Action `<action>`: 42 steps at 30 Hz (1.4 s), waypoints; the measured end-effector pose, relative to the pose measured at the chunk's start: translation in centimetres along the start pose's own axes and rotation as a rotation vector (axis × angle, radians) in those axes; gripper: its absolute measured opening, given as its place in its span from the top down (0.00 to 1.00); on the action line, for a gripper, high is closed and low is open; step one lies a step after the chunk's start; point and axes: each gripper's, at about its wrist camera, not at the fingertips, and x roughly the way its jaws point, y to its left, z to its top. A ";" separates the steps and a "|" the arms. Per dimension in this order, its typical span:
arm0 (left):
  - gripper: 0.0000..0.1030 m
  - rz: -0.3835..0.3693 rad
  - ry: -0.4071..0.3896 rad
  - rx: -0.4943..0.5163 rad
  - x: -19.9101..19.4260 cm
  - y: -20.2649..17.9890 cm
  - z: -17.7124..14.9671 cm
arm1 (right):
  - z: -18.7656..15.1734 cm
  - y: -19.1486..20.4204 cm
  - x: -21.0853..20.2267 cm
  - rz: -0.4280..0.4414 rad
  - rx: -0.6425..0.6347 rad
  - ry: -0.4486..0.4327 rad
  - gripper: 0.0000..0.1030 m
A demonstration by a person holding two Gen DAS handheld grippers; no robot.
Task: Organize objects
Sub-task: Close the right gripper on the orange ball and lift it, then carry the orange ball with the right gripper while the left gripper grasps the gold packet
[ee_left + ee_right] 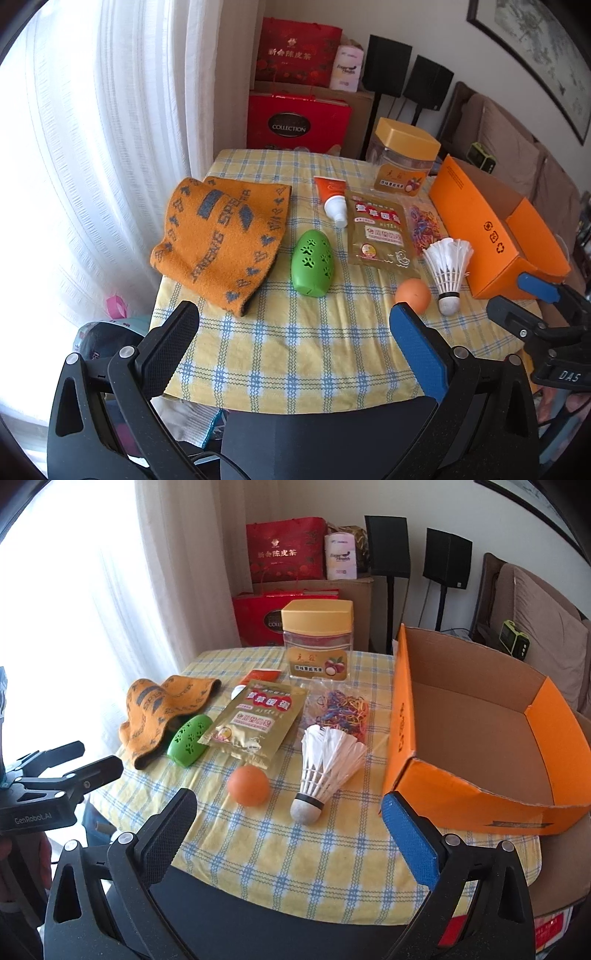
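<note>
An empty orange cardboard box (480,716) stands open on the right of the checked tablecloth (295,350); it also shows in the left wrist view (491,229). On the cloth lie an orange towel (221,236), a green egg-shaped case (312,263), an orange-and-white tube (334,197), a gold pouch (380,236), a bag of coloured rubber bands (341,709), a shuttlecock (325,768), an orange ball (248,785) and a yellow-lidded jar (317,638). My left gripper (295,325) is open and empty over the near edge. My right gripper (290,812) is open and empty, just short of the ball and shuttlecock.
Red gift bags (295,85) and black speakers (406,74) stand behind the table. A white curtain (92,147) hangs on the left. A brown sofa (535,635) is on the right beyond the box.
</note>
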 end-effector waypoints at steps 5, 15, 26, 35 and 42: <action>0.00 0.004 -0.005 -0.034 0.2 1.3 0.0 | 0.2 1.2 2.3 0.024 -0.034 0.016 0.14; 0.03 -0.022 -0.050 -0.085 -0.2 3.2 0.0 | 0.5 2.7 6.7 0.053 -0.072 0.060 0.40; 0.06 -0.038 -0.019 -0.107 0.8 3.9 -0.1 | 0.3 3.1 9.4 0.038 -0.093 0.119 0.55; 0.06 -0.078 -0.016 -0.089 1.4 2.7 1.1 | 0.3 3.2 8.7 0.088 -0.095 0.107 0.62; 0.08 -0.189 0.021 -0.032 3.0 -0.8 4.2 | 0.4 1.5 5.1 0.122 -0.048 0.073 0.62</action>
